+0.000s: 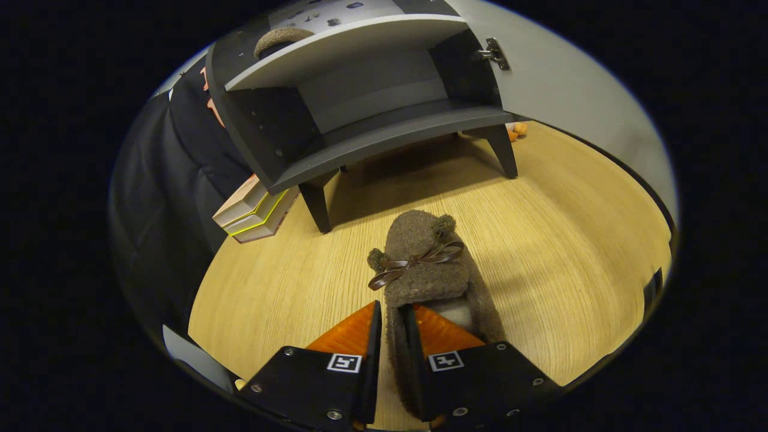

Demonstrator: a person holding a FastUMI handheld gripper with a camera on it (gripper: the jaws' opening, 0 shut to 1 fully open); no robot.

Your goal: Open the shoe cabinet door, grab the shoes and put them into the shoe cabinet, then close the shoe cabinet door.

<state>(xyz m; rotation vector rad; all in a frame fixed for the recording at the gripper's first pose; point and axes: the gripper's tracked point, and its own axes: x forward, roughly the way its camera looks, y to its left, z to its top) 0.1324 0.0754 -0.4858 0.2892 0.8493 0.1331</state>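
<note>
We see our gripper (391,336) with its two fingers squeezed almost together, pinching the side wall of a fuzzy brown slipper (427,267). One finger sits outside the slipper and the other sits inside it, so both press on the soft wall between them.

The slipper stretches out ahead of the fingers over the wooden floor (564,240). It has a thin brown ribbon bow (415,263) across the top and little fluffy balls by the toe. The inside looks pale.

To the left, beside the cabinet leg, we see a small stack of books (255,210) lying on the floor.

Beyond the slipper stands the grey shoe cabinet (384,135) on short dark legs. Its bottom shelf has nothing on it. A second fuzzy brown slipper (282,37) sits above the upper shelf, peeking over the edge.

To the right, the pale cabinet door (576,90) hangs wide open, with a metal hinge (495,54) showing at its inner edge.
</note>
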